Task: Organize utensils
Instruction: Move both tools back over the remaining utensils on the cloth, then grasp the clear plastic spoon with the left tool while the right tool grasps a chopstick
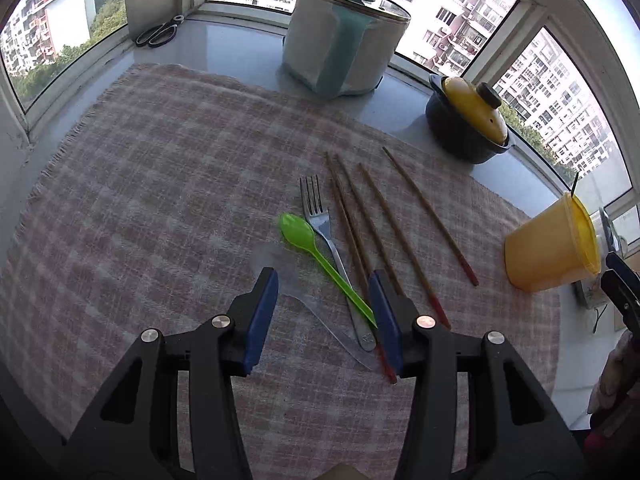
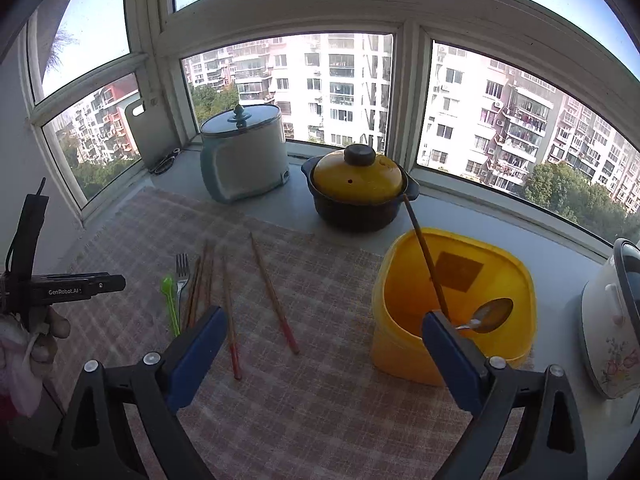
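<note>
My yellow tub [image 2: 452,304] holds one chopstick [image 2: 426,256] and a spoon [image 2: 490,316]; beside it, fork [image 1: 320,220], green spoon [image 1: 316,256] and chopsticks [image 1: 380,232] wait, both hand-held grippers [image 1: 322,312] [image 2: 320,344] gaping, empty.

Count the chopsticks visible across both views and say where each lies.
5. Four chopsticks lie on the checked cloth beside the fork: two nearly touching, two apart. A fifth chopstick stands in the yellow container. The close pair may hide another.

Left gripper [image 1: 323,280]: 2 black plastic fingers with blue pads [image 1: 262,316], 4 silver round screws at the pivots, cut-out arms. Right gripper [image 2: 322,322]: same build, blue pads [image 2: 198,354]. Left edge of right view: white "GenRobot.AI" lettering on black, hand [image 2: 48,336] in pinkish-white sleeve.
</note>
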{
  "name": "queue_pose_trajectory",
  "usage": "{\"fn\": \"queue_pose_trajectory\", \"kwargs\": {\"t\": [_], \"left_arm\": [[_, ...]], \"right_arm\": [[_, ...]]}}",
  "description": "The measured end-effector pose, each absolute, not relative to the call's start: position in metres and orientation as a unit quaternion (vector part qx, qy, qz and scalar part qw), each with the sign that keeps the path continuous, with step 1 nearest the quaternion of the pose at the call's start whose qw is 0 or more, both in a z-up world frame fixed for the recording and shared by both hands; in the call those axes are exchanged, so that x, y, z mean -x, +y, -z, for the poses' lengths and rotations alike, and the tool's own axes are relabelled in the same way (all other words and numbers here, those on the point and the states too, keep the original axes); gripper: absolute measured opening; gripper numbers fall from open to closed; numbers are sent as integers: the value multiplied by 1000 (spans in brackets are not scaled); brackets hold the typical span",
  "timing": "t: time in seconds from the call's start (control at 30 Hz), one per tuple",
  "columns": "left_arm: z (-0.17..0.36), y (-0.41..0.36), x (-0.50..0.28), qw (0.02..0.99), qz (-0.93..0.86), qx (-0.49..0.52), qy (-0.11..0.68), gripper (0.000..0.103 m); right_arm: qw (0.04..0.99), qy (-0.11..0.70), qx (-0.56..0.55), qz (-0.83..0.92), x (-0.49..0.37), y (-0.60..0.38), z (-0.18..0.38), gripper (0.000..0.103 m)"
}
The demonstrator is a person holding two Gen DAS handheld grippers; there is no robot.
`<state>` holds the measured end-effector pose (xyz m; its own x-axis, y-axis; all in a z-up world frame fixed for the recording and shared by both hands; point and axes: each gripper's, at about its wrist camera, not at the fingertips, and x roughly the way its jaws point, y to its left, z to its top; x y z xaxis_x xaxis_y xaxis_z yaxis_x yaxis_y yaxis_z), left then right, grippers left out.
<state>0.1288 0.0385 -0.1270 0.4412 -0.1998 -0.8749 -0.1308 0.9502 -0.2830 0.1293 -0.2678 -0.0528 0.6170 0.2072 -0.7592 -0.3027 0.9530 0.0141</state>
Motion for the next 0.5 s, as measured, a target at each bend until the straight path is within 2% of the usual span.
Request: {"fn": "queue_pose_trajectory", "kwargs": {"t": [0.2, 0.3, 0.43, 0.5], "left_arm": [[157, 54, -134, 809, 27, 192, 556, 48], [169, 55, -136, 797, 27, 205, 568, 41], [181, 55, -139, 786, 23, 223, 576, 33], [187, 55, -140, 778, 20, 237, 582, 28]], "right_arm": [[871, 456, 63, -169, -144, -227, 79, 88], [856, 479, 73, -178, -155, -213, 93, 81], [835, 509, 69, -195, -170, -203, 110, 78], [824, 524, 66, -206, -177, -200, 118, 72]]}}
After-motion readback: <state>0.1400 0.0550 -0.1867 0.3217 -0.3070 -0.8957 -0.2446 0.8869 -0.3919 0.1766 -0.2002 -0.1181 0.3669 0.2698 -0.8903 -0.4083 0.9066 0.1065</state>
